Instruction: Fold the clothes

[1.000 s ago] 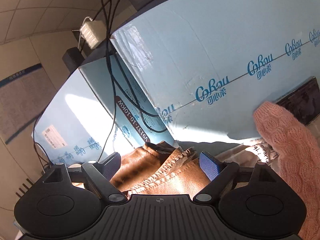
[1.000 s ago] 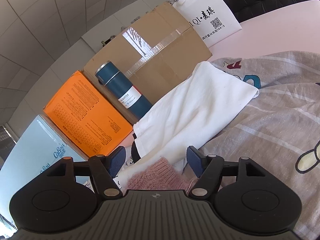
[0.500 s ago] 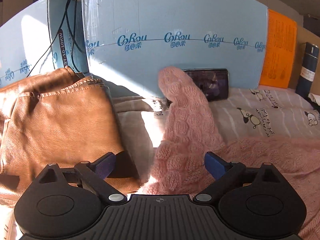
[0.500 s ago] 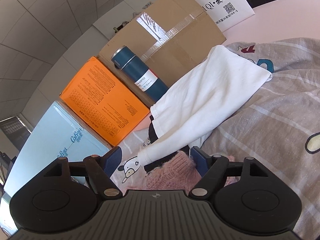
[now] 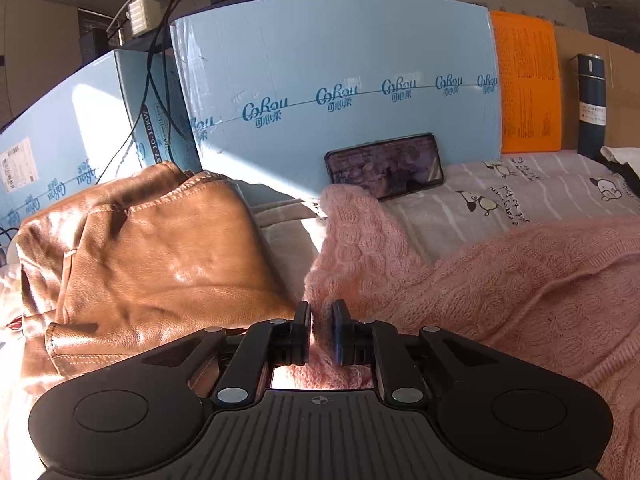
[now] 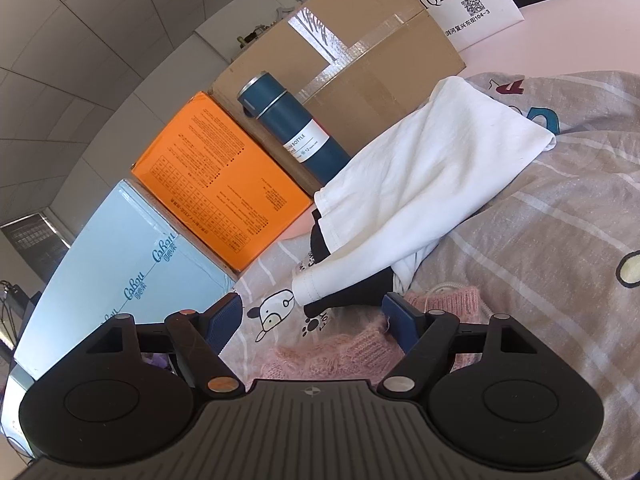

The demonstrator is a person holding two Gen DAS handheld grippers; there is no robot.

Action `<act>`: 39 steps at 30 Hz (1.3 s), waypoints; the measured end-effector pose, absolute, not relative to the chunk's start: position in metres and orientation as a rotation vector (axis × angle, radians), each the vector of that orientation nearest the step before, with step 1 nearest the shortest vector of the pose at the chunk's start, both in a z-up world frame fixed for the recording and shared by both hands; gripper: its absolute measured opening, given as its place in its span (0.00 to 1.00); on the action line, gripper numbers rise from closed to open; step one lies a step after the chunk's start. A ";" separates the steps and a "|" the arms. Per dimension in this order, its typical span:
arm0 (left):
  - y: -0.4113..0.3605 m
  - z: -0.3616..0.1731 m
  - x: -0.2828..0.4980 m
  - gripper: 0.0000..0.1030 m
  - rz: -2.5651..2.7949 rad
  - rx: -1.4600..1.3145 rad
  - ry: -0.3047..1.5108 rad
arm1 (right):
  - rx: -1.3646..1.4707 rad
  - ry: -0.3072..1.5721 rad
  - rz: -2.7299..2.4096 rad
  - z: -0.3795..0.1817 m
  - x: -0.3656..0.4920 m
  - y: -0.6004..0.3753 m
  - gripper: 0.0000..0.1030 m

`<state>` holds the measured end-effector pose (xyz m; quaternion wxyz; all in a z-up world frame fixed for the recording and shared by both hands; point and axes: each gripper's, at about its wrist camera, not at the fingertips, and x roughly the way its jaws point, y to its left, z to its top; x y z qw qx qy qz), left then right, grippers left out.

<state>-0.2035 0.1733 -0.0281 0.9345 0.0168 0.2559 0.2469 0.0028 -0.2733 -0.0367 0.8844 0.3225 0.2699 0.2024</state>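
Two low, close forward-facing wrist views

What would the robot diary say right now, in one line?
task: fold clothes | left claw: shut on pink sweater | right claw: open over sweater edge | brown jacket: beside, untouched

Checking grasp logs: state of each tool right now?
Left tool: shut on the pink sweater.
Right tool: open, holding nothing, hovering over the pink sweater's edge.
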 end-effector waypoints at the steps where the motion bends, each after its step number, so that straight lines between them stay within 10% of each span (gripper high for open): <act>1: 0.172 -0.026 -0.205 0.22 0.517 0.022 0.500 | 0.673 0.571 0.426 -0.035 0.003 -0.271 0.73; 6: 0.166 -0.016 -0.214 0.65 0.487 -0.063 0.399 | 0.702 0.593 0.487 -0.022 0.006 -0.262 0.73; 16: 0.146 -0.010 -0.237 0.85 0.306 -0.096 0.309 | 0.382 0.440 0.393 0.000 -0.026 -0.255 0.79; 39: 0.115 -0.030 -0.231 0.87 0.189 -0.001 0.402 | 0.106 0.515 0.402 -0.042 -0.023 -0.257 0.86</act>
